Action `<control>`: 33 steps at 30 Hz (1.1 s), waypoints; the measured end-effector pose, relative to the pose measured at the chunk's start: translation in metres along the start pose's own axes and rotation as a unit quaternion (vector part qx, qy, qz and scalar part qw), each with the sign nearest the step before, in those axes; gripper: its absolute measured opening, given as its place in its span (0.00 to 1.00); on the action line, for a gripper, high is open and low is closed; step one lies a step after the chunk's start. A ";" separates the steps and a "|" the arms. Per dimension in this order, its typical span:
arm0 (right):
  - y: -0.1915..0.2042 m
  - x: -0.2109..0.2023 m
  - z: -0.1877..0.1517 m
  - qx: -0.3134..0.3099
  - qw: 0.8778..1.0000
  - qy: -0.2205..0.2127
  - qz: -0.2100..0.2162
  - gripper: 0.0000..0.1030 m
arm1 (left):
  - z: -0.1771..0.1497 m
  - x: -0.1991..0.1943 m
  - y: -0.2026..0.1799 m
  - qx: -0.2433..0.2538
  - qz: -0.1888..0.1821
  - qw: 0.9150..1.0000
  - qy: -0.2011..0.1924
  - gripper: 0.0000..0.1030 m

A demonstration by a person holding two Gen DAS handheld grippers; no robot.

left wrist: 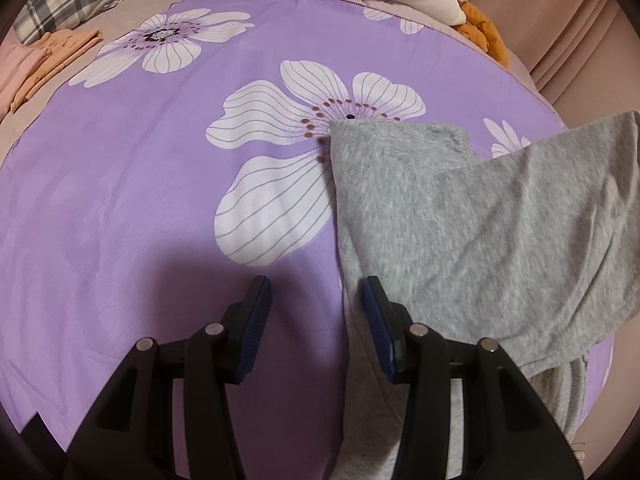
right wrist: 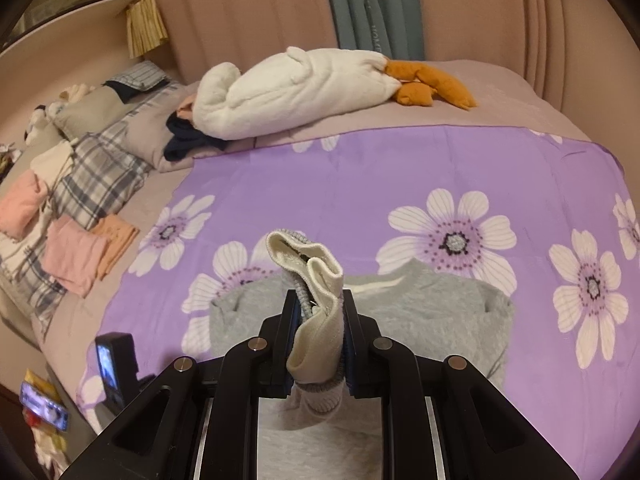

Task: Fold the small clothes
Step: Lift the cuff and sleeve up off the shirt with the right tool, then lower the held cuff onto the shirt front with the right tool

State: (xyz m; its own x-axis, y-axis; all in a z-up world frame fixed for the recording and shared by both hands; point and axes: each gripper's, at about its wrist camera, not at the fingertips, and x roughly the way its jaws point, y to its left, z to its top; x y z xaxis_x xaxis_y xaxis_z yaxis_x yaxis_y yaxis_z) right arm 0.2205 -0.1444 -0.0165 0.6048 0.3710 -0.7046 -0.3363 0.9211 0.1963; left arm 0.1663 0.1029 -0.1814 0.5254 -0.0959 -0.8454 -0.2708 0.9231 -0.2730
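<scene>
The left gripper (left wrist: 316, 312) hangs over the purple flowered sheet (left wrist: 120, 200) with its jaws spread and nothing between them; its right finger sits over the left edge of the grey sweater (left wrist: 460, 216), though contact cannot be confirmed. The sweater lies on the sheet, partly folded, one layer doubled over another. The right gripper (right wrist: 320, 320) has its jaws pinching the sweater's cream-lined ribbed cuff (right wrist: 308, 276), which stands up crumpled between them; the body of the sweater (right wrist: 420, 312) lies spread on the sheet (right wrist: 360, 184) below. On the bed to the left sit folded pink and orange clothes (right wrist: 80, 256) beside a plaid blanket (right wrist: 100, 176). A white stuffed toy (right wrist: 288, 92) with orange feet lies beyond the sheet's far edge.
</scene>
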 end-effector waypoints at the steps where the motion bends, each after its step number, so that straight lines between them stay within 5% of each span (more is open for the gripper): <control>1: -0.001 0.000 -0.001 0.000 1.000 0.000 -0.002 0.19 | 0.001 0.001 -0.001 0.001 0.002 1.000 0.000 0.46; 33: -0.057 0.042 -0.035 0.042 0.997 0.055 -0.046 0.19 | 0.004 0.009 -0.002 -0.003 0.011 1.000 -0.005 0.47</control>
State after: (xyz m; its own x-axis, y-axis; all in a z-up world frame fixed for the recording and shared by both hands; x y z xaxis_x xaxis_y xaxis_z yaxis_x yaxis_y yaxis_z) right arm 0.2399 -0.1854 -0.0813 0.5457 0.2744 -0.7917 -0.2185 0.9588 0.1817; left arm 0.1743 0.1011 -0.1862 0.5273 -0.0710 -0.8467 -0.2879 0.9226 -0.2566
